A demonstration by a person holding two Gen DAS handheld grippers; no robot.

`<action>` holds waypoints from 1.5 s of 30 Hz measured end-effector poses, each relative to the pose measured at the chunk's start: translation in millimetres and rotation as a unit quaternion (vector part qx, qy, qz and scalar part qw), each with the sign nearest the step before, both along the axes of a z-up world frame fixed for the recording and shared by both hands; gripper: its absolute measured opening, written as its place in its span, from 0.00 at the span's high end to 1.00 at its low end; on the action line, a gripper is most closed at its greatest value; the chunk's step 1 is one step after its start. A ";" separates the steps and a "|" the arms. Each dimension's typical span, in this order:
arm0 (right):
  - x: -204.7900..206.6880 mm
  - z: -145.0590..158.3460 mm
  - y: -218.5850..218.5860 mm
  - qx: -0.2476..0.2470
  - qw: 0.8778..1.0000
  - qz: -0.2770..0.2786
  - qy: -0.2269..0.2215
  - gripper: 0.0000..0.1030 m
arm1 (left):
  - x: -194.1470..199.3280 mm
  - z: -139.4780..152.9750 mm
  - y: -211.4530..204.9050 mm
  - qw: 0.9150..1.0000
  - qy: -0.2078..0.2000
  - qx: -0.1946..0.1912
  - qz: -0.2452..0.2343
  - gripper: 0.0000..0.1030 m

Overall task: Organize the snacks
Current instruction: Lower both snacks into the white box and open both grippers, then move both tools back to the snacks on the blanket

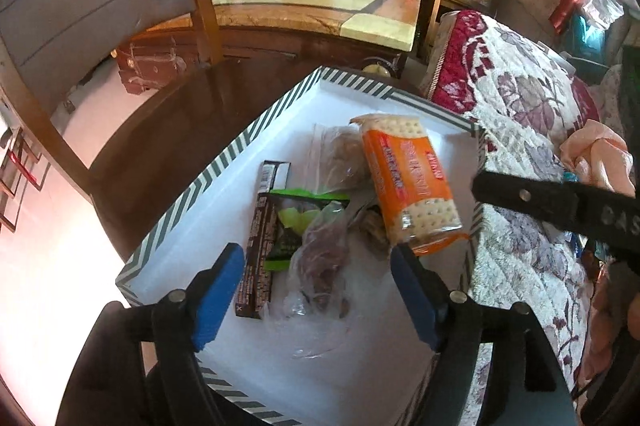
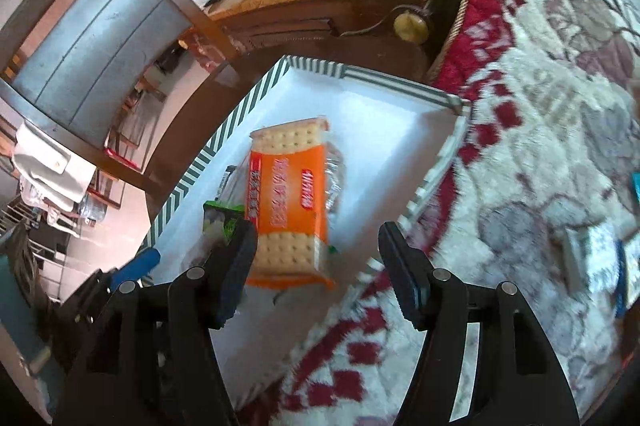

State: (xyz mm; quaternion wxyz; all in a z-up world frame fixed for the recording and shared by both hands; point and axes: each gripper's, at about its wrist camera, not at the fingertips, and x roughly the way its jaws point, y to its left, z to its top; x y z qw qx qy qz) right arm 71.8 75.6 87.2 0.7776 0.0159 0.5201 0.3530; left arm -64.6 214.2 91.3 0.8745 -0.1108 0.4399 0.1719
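A white box with a striped rim (image 1: 224, 162) holds several snacks: an orange cracker pack (image 1: 412, 182), a dark chocolate bar box (image 1: 262, 238), a green packet (image 1: 296, 222) and clear bags of brown snacks (image 1: 320, 266). My left gripper (image 1: 316, 286) is open and empty just above the clear bag. The right gripper's finger (image 1: 540, 198) shows at the right. In the right wrist view the box (image 2: 224, 142) holds the orange pack (image 2: 288, 198), lying on the other snacks. My right gripper (image 2: 316, 262) is open and empty above the box's near edge.
The box sits on a dark wooden table (image 1: 168, 130). A floral red and white blanket (image 1: 520, 114) lies right of it. A grey-backed wooden chair (image 1: 92, 6) stands at the left. A long cabinet (image 1: 312, 2) with photos is behind.
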 end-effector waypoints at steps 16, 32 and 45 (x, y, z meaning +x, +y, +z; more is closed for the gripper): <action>-20.6 8.1 -108.7 -0.026 0.997 -0.062 -0.025 0.39 | 15.4 17.6 -65.0 0.997 -0.016 0.008 -0.069 0.23; -25.9 -7.7 -208.5 -0.044 0.989 -0.143 -0.007 0.39 | 40.5 17.1 -136.0 0.990 -0.003 0.013 -0.137 0.23; -20.1 -24.8 -244.5 -0.042 0.984 -0.172 0.018 0.39 | 76.2 7.1 -179.4 0.980 0.018 0.004 -0.198 0.23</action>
